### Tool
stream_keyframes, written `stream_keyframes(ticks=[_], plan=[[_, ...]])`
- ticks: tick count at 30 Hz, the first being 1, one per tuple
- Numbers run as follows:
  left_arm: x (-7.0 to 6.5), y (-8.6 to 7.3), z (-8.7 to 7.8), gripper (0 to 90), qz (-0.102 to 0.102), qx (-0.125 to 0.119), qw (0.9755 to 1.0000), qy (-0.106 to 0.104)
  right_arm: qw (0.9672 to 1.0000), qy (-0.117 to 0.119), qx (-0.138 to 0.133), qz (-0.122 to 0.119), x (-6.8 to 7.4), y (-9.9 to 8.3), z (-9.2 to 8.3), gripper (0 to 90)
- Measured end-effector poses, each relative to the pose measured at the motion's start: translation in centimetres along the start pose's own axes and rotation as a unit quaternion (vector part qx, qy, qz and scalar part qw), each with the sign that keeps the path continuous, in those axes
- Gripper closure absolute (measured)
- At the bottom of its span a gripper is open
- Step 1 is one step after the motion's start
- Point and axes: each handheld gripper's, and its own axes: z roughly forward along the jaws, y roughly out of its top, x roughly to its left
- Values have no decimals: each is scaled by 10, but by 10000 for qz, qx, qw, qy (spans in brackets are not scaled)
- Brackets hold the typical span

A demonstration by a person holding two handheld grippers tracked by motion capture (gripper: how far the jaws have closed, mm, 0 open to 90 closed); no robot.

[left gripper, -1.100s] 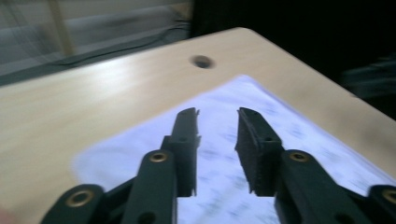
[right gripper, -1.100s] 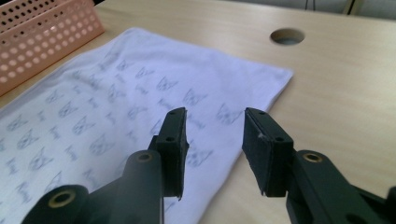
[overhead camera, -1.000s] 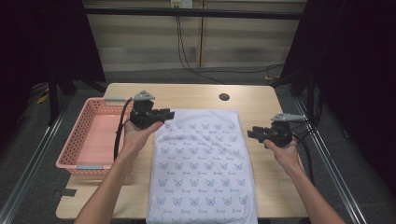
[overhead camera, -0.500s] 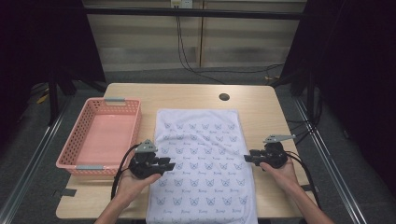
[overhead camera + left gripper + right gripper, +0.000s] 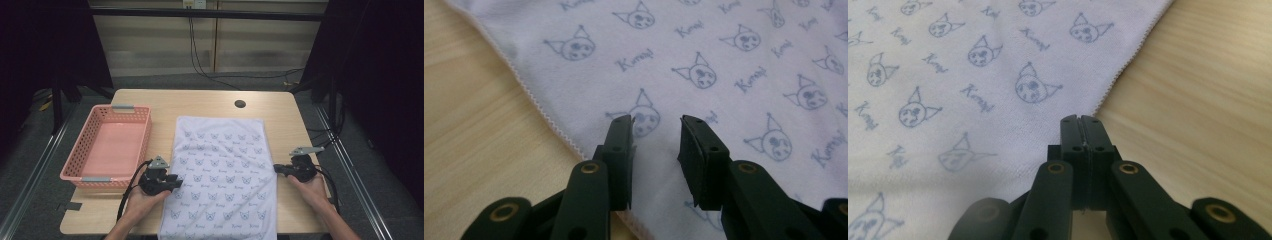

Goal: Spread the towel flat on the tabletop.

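A white cloth (image 5: 220,165) printed with blue cat faces lies flat on the wooden table (image 5: 200,100), its near end hanging over the front edge. My left gripper (image 5: 176,183) sits low at the cloth's left hem. Its jaws (image 5: 656,125) are open, a little wider than a second ago, and stand over the cloth (image 5: 724,60) with nothing pinched. My right gripper (image 5: 276,169) is at the right hem. Its jaws (image 5: 1081,120) have just been closing and now meet on the edge of the cloth (image 5: 948,75).
A pink plastic basket (image 5: 80,145) stands on the table to the left of the cloth, close to my left hand. A round cable hole (image 5: 240,104) sits near the far edge. Bare wood runs along both sides of the cloth.
Both hands have come down the cloth's sides from its far corners to its near half and sunk to the table. The right jaws have shut at the hem.
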Motion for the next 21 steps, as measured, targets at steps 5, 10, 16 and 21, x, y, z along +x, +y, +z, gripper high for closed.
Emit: stream_keyframes(ticks=[5,10,16,21], plan=[[-19,-10,-7,660,452,145,9988,94,10000,20,55,-28,1,-12,-12,895],[-18,-12,-11,611,136,21,9995,-294,9999,117,-90,-56,6,-15,-20,736],[3,12,-3,624,-25,-287,9993,-221,9981,377,-484,-3,11,3,-15,632],[18,30,19,590,-43,-301,9995,-50,9973,569,-455,-8,13,15,3,578]])
